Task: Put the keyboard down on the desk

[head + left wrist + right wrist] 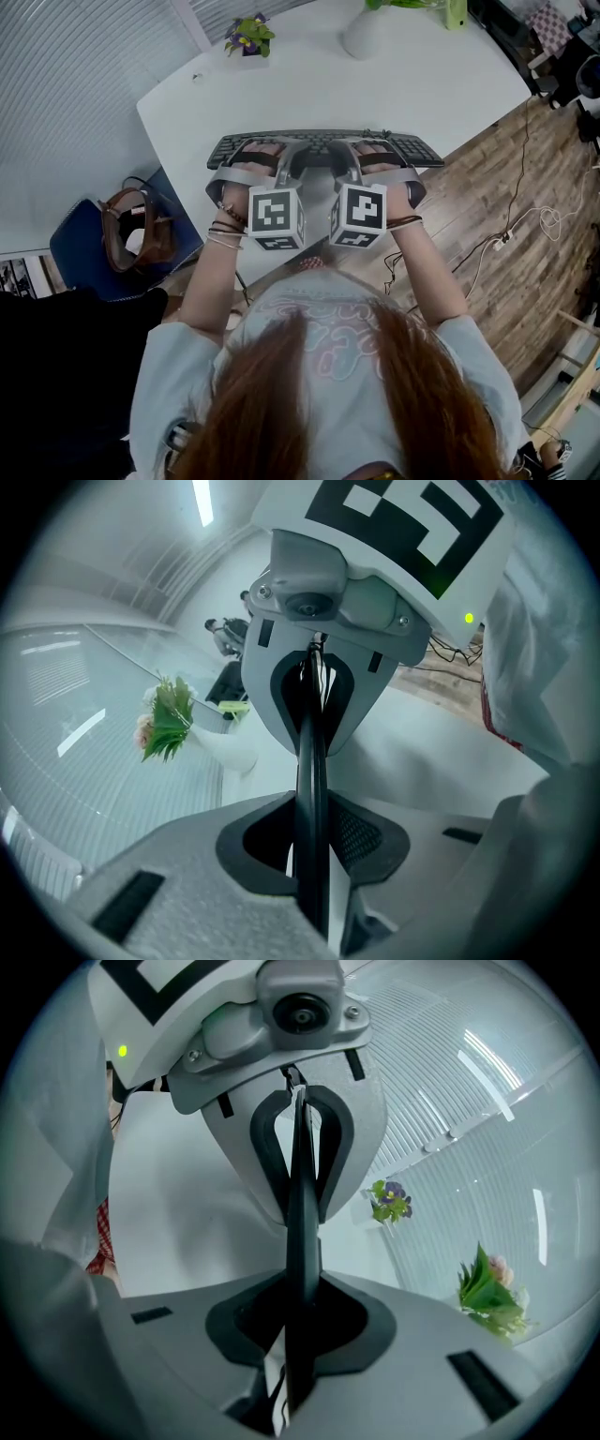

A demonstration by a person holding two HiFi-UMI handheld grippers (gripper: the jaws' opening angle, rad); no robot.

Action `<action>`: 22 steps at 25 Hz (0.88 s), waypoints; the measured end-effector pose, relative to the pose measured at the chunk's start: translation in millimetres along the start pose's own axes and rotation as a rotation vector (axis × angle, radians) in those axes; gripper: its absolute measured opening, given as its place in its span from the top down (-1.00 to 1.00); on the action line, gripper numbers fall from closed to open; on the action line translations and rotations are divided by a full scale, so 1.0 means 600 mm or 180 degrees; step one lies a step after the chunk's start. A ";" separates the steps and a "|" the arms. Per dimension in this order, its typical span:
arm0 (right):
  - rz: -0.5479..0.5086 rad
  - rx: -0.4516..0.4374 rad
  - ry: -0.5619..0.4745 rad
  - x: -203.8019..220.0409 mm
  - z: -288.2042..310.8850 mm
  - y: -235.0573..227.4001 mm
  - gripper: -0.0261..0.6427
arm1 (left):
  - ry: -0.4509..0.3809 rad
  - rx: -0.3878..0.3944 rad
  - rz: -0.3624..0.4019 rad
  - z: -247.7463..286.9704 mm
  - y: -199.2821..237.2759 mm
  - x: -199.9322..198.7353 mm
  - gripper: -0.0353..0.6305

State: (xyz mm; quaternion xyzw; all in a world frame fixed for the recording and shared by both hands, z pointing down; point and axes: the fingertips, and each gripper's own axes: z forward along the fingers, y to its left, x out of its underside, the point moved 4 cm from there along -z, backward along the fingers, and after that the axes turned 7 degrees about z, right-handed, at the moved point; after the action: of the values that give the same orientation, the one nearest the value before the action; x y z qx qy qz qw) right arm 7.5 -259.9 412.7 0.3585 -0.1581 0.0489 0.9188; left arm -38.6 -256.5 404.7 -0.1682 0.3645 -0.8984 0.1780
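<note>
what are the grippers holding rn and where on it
Both clamp the keyboard along its near long edge: the left gripper toward its left end, the right gripper toward its right end.

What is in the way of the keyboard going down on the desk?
Nothing that shows. The left gripper and the right gripper both clamp the keyboard over a bare part of the white desk. The flower pot and the white vase stand farther back, well clear of it.
</note>
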 end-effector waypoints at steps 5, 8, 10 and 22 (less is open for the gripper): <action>-0.0004 -0.0013 0.0022 0.004 0.013 -0.009 0.71 | -0.0030 -0.0016 -0.0016 0.012 0.013 0.006 0.65; -0.0010 -0.0016 0.0025 0.002 0.026 -0.014 0.71 | -0.0026 0.0007 -0.0053 0.020 0.013 0.016 0.65; -0.0060 -0.0033 -0.0021 -0.003 0.028 -0.013 0.71 | 0.0030 0.0014 -0.0108 0.019 0.009 0.020 0.65; -0.0223 -0.0120 -0.0095 0.022 0.043 -0.034 0.71 | 0.0210 -0.0035 -0.0365 0.049 0.027 0.010 0.67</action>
State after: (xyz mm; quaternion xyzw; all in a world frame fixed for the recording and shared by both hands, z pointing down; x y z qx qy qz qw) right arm 17.4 -292.7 421.9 0.3471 -0.1600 0.0084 0.9240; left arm -27.9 -287.2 414.2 -0.1601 0.3648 -0.9102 0.1132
